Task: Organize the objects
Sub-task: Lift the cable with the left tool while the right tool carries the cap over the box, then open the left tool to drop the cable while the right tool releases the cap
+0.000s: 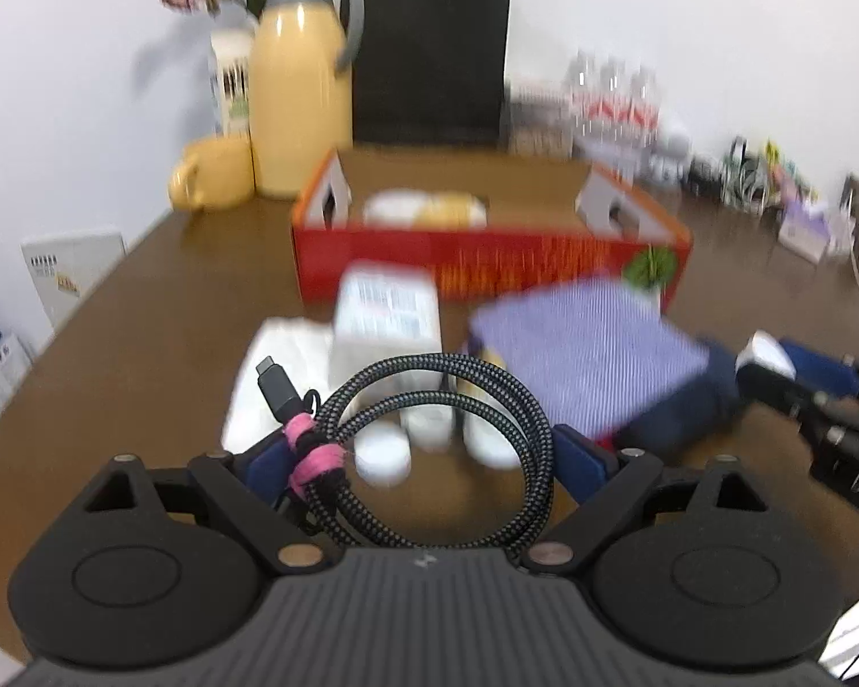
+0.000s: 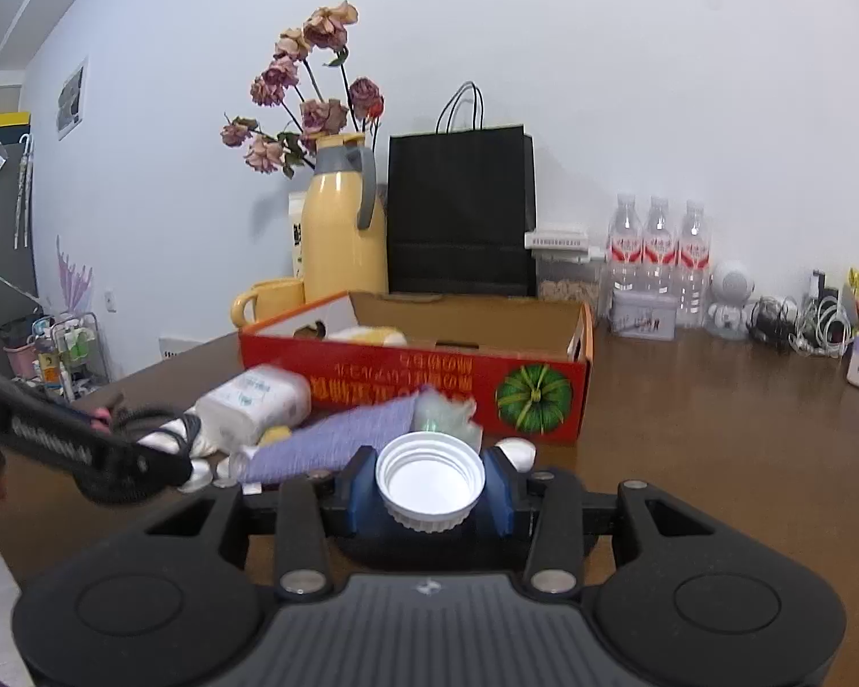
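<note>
In the left wrist view a coiled black braided cable (image 1: 521, 401) with pink ties sits between the blue pads of my left gripper (image 1: 424, 446), which grips it across the coil, lifted off the table. In the right wrist view my right gripper (image 2: 429, 495) is shut on a white screw cap (image 2: 429, 472), held open side up. Ahead lie a purple striped pack (image 1: 584, 355), a white box (image 1: 389, 309) and small white lids (image 1: 383, 455). Behind them stands an open red cardboard box (image 2: 418, 383) with yellow and white items inside.
A yellow thermos (image 2: 343, 240), a yellow mug (image 2: 266, 300), dried flowers and a black paper bag (image 2: 458, 212) line the back wall. Water bottles (image 2: 658, 252), a tin and cables stand at the back right. The brown table (image 2: 716, 429) shows bare wood to the right.
</note>
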The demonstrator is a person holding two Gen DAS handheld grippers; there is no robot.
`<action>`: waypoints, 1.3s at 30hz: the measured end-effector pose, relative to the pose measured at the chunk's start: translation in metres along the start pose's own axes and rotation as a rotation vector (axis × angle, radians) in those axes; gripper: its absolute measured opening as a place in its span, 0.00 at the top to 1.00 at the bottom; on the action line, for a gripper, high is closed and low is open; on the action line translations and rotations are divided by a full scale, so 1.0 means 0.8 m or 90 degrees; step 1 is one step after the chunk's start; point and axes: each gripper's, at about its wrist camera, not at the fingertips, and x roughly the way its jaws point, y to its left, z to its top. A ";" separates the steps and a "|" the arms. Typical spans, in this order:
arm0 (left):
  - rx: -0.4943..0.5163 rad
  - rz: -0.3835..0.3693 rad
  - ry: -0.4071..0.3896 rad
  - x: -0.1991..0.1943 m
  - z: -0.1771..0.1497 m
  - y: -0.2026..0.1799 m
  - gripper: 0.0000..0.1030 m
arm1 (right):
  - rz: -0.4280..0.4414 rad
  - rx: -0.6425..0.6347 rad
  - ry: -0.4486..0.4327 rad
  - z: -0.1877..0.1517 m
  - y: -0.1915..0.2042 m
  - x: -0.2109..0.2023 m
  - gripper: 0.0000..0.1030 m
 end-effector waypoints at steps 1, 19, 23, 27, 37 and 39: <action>0.000 -0.002 -0.014 -0.002 0.009 0.001 0.10 | -0.001 -0.004 -0.004 0.005 0.000 0.002 0.62; -0.006 -0.075 -0.140 0.116 0.167 -0.057 0.10 | -0.054 -0.031 -0.015 0.122 -0.028 0.162 0.62; -0.016 -0.063 -0.133 0.164 0.179 -0.068 0.10 | -0.071 -0.028 0.014 0.127 -0.042 0.216 0.62; -0.019 -0.042 -0.125 0.206 0.182 -0.070 0.10 | -0.084 -0.004 0.033 0.115 -0.063 0.254 0.62; 0.003 -0.030 -0.079 0.238 0.170 -0.069 0.09 | -0.074 0.004 0.069 0.097 -0.073 0.271 0.62; 0.004 -0.032 -0.071 0.238 0.167 -0.070 0.07 | -0.075 0.003 0.071 0.097 -0.072 0.271 0.62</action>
